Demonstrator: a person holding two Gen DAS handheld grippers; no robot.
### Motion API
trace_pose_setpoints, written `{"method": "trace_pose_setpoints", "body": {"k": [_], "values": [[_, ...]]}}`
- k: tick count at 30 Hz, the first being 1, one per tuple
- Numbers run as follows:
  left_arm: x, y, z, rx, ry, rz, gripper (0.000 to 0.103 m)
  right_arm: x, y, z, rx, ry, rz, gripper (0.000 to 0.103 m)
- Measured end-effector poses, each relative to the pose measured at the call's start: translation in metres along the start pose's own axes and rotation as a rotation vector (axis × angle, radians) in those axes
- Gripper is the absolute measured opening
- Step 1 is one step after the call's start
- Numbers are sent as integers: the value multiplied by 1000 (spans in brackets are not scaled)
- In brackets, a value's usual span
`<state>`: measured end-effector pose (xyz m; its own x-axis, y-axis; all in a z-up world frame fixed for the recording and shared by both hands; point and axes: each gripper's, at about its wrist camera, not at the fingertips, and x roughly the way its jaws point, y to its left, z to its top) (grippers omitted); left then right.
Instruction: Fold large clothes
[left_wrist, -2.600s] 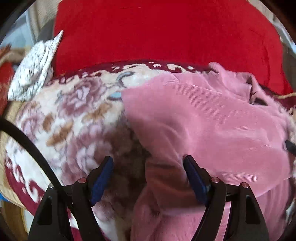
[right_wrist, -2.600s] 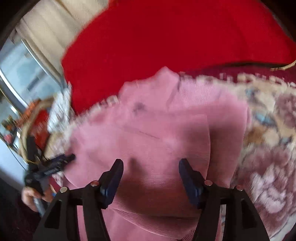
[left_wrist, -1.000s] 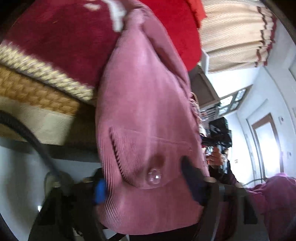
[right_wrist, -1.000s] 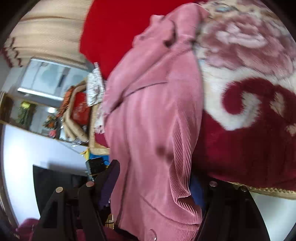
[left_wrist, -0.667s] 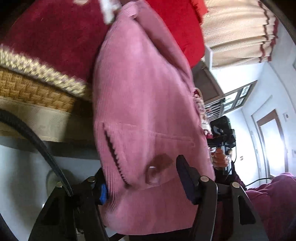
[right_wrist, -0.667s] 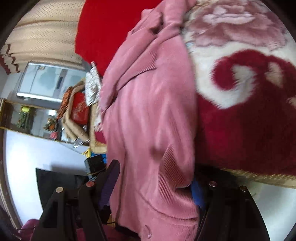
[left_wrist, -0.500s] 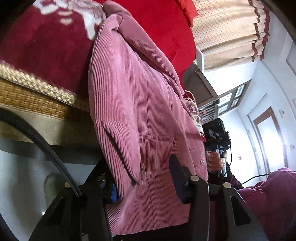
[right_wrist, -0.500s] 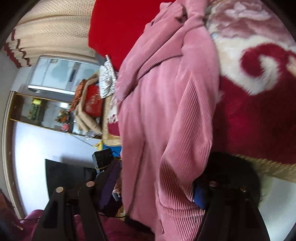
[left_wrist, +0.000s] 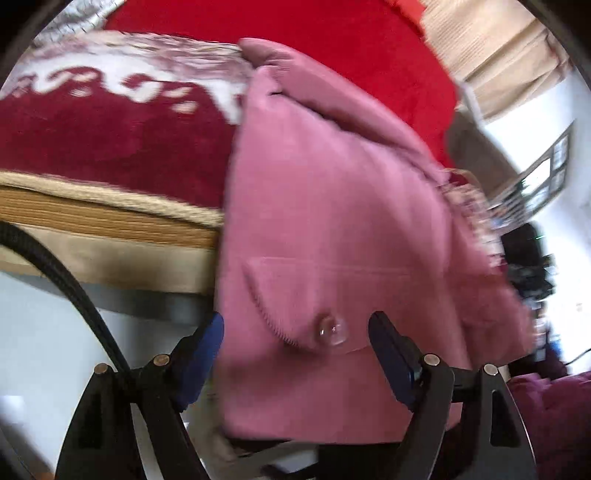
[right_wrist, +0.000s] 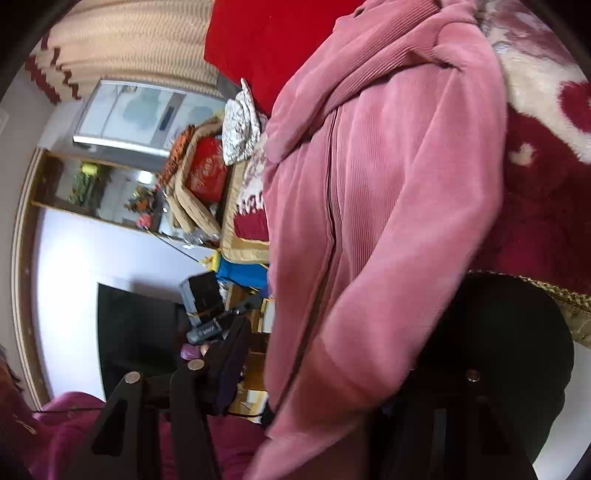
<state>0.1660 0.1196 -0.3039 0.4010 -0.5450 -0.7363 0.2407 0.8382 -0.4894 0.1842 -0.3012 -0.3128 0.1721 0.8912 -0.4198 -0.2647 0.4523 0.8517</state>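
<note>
Two grippers, one pink corduroy jacket (left_wrist: 332, 221), and it's draped off the edge of the bed, half on the dark red and cream floral blanket (left_wrist: 110, 133) and half hanging past the gold-trimmed edge. Behind it there's a bright red cushion (left_wrist: 332, 48), beige curtains (right_wrist: 129, 40), a shelf full of clutter and a dark screen on the white wall. My left gripper (left_wrist: 295, 354) has its jaws opening, blue pads standing clear on either side of the pocket flap with its clear button (left_wrist: 330, 330), so the cloth sits between them but isn't pinched. My right gripper (right_wrist: 325, 369) is closing with the jacket's hem between its jaws; honestly I can't tell if it's biting yet, since the right-hand finger is buried behind the fabric and a dark shadowy blob. The left view is pretty smeared, and the far side of the room there is just mush. Compared with half a second back, the left jaws were snug around that pocket fold and now they've let go, and the camera looks more down onto the blanket.
</note>
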Motion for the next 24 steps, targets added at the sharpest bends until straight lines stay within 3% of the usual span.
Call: {"method": "trace_pose_setpoints", "body": {"k": [5, 8, 10, 12, 15, 16, 17, 19, 21, 24], "values": [[16, 8, 8, -51, 62, -8, 81, 6, -1, 4, 15, 3, -15, 59], [36, 29, 11, -156, 77, -34, 81, 3, -1, 2, 27, 5, -58, 59], [49, 52, 8, -274, 115, -121, 81, 0, -3, 2, 38, 4, -98, 59], [64, 62, 5, -351, 147, -264, 81, 1, -3, 3, 52, 12, -146, 58], [71, 51, 4, -284, 148, -329, 78, 6, 3, 5, 39, 32, -220, 58], [71, 45, 4, -249, 144, -351, 61, 9, 4, 5, 31, 45, -239, 56], [72, 39, 5, -222, 145, -370, 51, 11, 4, 5, 28, 59, -259, 40], [67, 34, 4, -199, 145, -393, 23, 17, 3, 4, 26, 93, -328, 25], [60, 26, 6, -160, 123, -389, 15, 17, 5, 3, 12, 94, -362, 17], [45, 18, 16, -129, 101, -347, 12, 11, 16, 7, -21, 81, -362, 12]]}}
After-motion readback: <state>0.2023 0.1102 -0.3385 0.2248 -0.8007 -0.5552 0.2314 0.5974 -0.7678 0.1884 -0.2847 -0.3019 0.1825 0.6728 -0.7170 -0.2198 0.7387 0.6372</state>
